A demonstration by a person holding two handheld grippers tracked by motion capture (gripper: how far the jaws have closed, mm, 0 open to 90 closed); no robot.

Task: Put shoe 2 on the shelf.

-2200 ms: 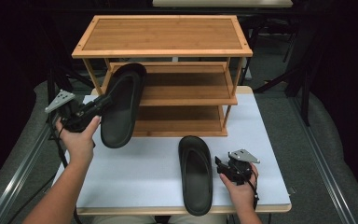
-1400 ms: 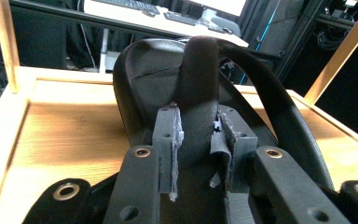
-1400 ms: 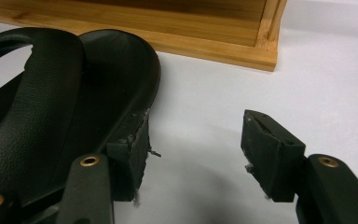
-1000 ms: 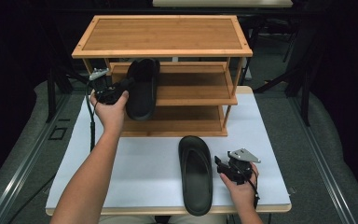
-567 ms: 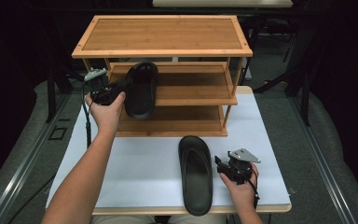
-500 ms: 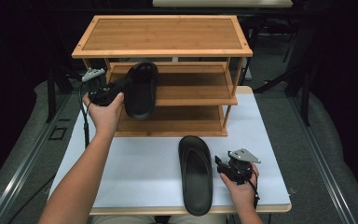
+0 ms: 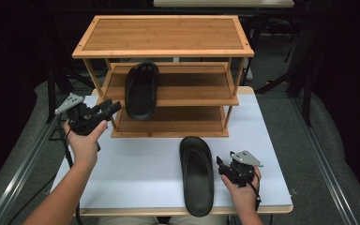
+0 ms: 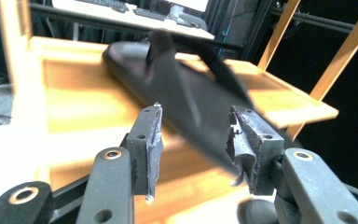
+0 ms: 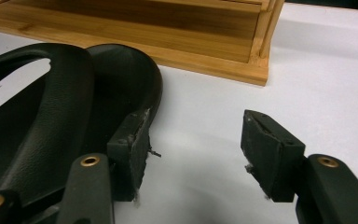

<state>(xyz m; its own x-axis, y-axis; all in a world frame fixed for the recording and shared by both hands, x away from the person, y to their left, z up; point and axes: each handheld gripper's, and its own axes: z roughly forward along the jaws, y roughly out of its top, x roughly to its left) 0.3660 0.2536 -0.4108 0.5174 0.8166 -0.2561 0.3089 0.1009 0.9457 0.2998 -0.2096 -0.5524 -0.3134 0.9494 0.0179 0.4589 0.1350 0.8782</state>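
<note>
High view: one black slipper [image 7: 141,90] already lies on the middle shelf of the bamboo shoe rack [image 7: 164,51], upper centre of the frame, heel end hanging slightly over the front edge. Left tongs [image 7: 107,108] sit at left of frame beside the rack's left post, apart from that slipper – jaws have just been opening, nothing between them. Second slipper [image 7: 197,174] lies flat on the white worktop [image 7: 136,164], lower centre, toe toward the rack. Right tongs [image 7: 224,168] wait just beside its right edge, lower right, released.

Left gripper view: tongs [image 8: 193,149] spread wide, pads [image 8: 153,140] bare; the shelved slipper [image 8: 182,98] is blurred beyond them, resting on the shelf board – not touched by the jaws as far as I can tell.

Right gripper view: tongs [image 9: 196,156] open with bare worktop [image 9: 205,107] between the jaws; the second slipper [image 9: 70,107] fills the left of frame, its rim right against the left pad, not gripped. Rack base [image 9: 177,60] runs along the top.

Judgement: about half done – one slipper placed and let go, the other not yet grasped, lifted or shelved; space looks free beside the first one.
</note>
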